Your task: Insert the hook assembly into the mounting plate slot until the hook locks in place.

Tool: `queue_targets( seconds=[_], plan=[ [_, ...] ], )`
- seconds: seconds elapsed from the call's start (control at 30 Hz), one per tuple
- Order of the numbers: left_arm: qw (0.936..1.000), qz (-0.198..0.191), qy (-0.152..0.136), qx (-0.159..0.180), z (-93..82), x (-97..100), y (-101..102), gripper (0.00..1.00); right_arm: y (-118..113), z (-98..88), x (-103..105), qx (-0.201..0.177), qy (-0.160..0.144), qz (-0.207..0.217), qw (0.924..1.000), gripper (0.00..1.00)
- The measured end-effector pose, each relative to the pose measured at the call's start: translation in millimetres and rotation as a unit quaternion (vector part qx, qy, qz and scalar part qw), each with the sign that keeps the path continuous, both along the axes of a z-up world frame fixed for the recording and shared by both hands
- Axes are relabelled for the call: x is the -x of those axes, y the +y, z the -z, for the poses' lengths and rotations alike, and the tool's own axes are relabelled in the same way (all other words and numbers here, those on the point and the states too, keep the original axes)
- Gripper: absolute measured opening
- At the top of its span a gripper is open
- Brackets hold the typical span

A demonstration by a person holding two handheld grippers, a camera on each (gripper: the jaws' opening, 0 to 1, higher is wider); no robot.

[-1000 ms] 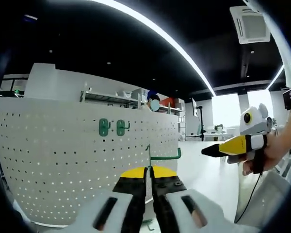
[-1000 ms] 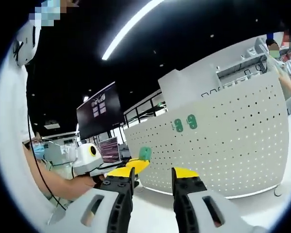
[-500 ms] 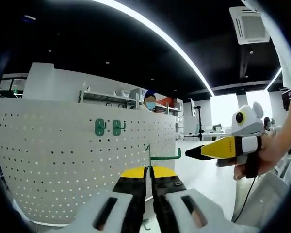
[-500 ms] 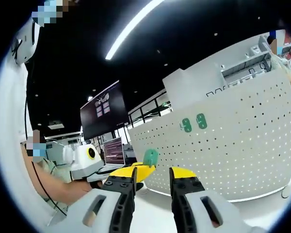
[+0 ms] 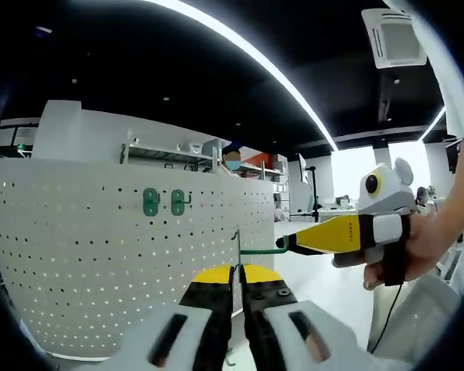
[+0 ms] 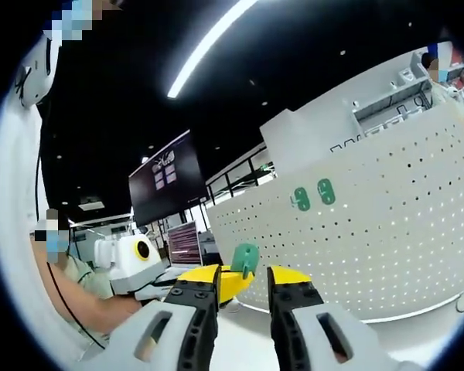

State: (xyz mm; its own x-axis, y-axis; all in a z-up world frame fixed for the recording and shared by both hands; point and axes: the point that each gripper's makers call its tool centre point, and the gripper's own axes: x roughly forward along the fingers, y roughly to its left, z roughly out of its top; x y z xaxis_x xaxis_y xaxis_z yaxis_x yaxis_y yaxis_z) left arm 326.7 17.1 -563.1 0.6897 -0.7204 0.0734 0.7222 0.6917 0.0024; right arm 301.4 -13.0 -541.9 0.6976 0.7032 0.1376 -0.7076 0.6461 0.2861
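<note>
- The left tool [image 5: 237, 272], jaws together, is clamping the green hook assembly [image 5: 251, 249] by its plate edge, arm pointing sideways.
- The right tool [image 5: 294, 244], seemingly narrowly apart, is reaching the hook's tip; it should be steadying, not twisting.
- Beyond, the white pegboard [image 5: 100, 255] is waiting, two green hooks [image 5: 161, 202] already seated; keeping the backplate square to the holes should help locking.
</note>
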Motion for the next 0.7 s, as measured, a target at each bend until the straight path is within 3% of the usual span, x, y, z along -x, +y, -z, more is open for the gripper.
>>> queue_targets(
  seconds=[0.7],
  plan=[
    [0.9999, 0.014, -0.002, 0.001, -1.7, 10.1, -11, 0.03, 11, 1.9, -7, 0.005, 0.008, 0.002, 1.0000, 0.10]
  ],
)
